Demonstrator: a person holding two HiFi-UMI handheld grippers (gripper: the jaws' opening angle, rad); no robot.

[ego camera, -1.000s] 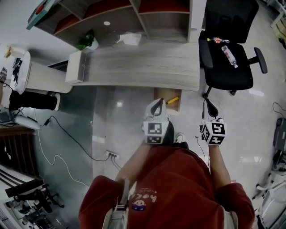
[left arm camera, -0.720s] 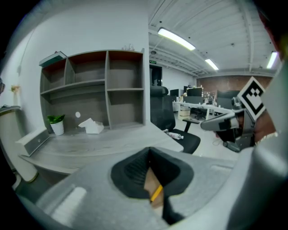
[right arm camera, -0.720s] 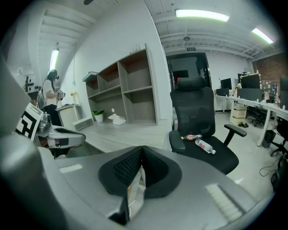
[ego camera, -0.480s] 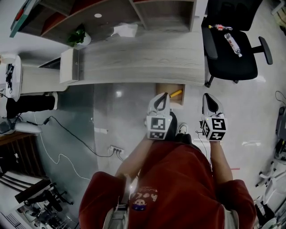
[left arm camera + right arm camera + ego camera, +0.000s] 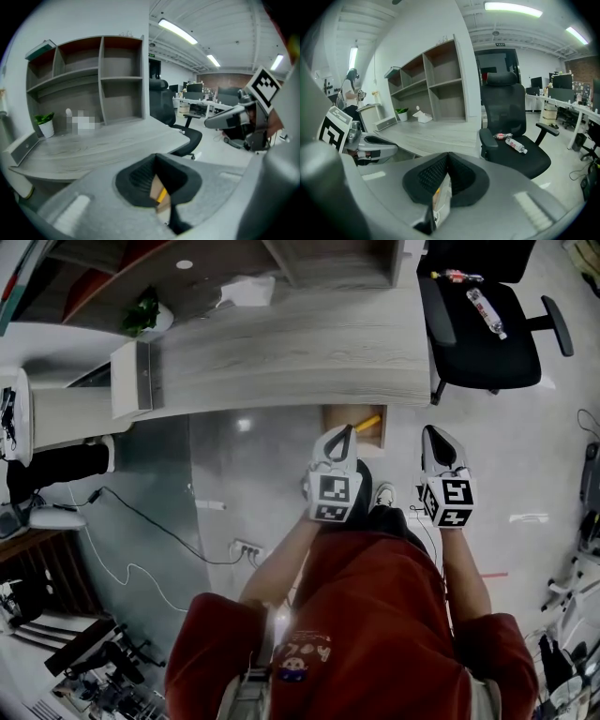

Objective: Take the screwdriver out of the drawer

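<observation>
A yellow-handled screwdriver (image 5: 367, 424) lies in a small open wooden drawer (image 5: 339, 417) under the front edge of the grey desk (image 5: 291, 352). My left gripper (image 5: 345, 430) is shut and empty, its tip just in front of the drawer, near the screwdriver. In the left gripper view, the screwdriver (image 5: 161, 194) shows through the gap behind the meeting tips of the left gripper (image 5: 156, 156). My right gripper (image 5: 430, 431) hovers over the floor to the right of the drawer. It is shut too in the right gripper view (image 5: 448, 154) and holds nothing.
A black office chair (image 5: 483, 329) with a bottle (image 5: 486, 308) on its seat stands right of the desk. On the desk sit a tissue box (image 5: 246, 289) and a potted plant (image 5: 145, 311). A power strip (image 5: 246, 547) and a cable lie on the floor.
Both grippers have sunk and come closer to the drawer; the left tip now reaches its front edge. Both jaws stayed shut.
</observation>
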